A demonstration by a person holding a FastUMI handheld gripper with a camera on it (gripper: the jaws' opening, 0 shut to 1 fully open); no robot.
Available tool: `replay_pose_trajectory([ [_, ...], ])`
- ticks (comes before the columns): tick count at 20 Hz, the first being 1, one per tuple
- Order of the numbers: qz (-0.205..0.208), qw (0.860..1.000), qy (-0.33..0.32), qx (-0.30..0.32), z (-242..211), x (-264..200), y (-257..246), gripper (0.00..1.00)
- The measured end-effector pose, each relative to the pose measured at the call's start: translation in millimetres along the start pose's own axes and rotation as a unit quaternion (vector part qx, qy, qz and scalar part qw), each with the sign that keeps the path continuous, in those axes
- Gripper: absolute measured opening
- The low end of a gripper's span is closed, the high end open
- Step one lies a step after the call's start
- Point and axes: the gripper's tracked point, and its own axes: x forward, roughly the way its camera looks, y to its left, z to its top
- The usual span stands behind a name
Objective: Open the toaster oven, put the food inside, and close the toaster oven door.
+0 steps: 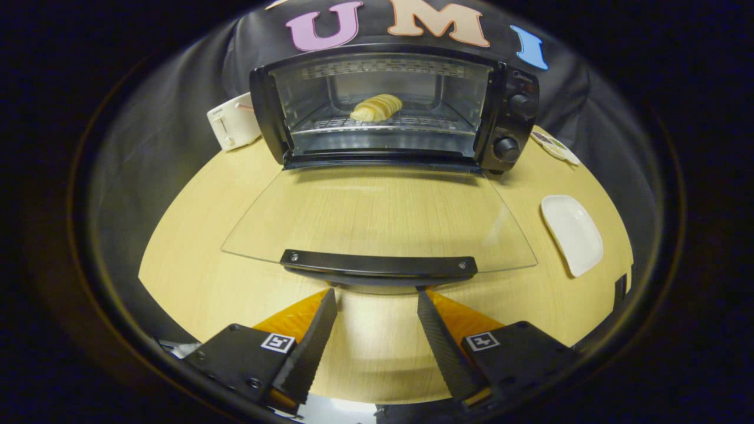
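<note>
A black toaster oven (506, 112) stands at the back of the round wooden table (194, 277). Its glass door (377, 218) is folded down flat toward me, with the black handle (378, 265) along its near edge. On the wire rack inside lies the food, a pale yellow ridged pastry (377, 108). My gripper (377, 294) is open, and its two black fingertips sit just short of the handle, slightly below it, with nothing between them.
A white empty plate (572, 233) lies on the table to the right of the door. A white appliance (232, 121) stands left of the oven. A small flat card (555, 146) lies right of the oven near the table's edge.
</note>
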Motion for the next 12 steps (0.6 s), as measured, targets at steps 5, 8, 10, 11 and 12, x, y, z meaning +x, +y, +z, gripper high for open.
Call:
replay_pose_trajectory([
  [5,-0.001,0.999,-0.032,0.008,23,-15,0,0.9],
  [8,0.002,0.998,-0.066,0.011,52,-24,2,0.9],
  [10,0.003,0.996,-0.09,0.011,79,-28,3,0.9],
  [11,0.002,0.995,-0.101,0.012,92,-29,3,0.9],
  [12,0.003,0.994,-0.111,0.013,104,-30,4,0.9],
])
